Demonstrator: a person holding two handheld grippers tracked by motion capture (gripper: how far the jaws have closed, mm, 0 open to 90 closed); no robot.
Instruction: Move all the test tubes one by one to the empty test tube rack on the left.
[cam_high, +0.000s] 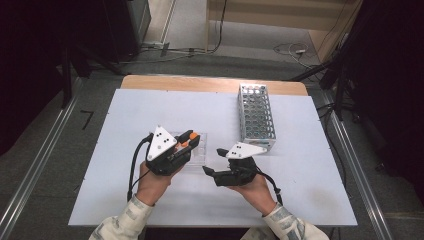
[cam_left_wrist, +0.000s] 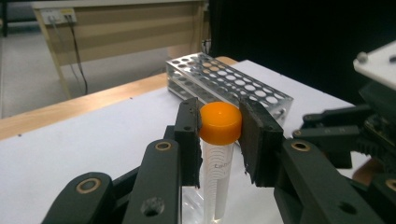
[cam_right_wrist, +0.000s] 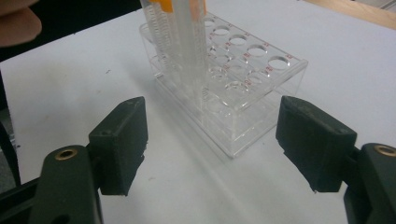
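A clear plastic tube with an orange cap (cam_left_wrist: 220, 122) stands upright between the jaws of my left gripper (cam_left_wrist: 219, 135), which is shut on it at the cap. Its lower end reaches down into a clear acrylic rack (cam_high: 199, 152). In the high view my left gripper (cam_high: 187, 141) sits over that rack's left end. My right gripper (cam_high: 212, 160) is open just right of the rack and points at it. From the right gripper view, the clear rack (cam_right_wrist: 254, 77) lies ahead of my right gripper (cam_right_wrist: 212, 140), with orange-capped tubes (cam_right_wrist: 182, 42) standing at its far left end.
A perforated metal tube rack (cam_high: 256, 117) lies lengthwise at the right back of the white table (cam_high: 125, 185); it also shows as the metal rack (cam_left_wrist: 229, 84) beyond the held tube. Both hands rest near the front edge. A fingertip (cam_right_wrist: 18, 23) shows at the top left.
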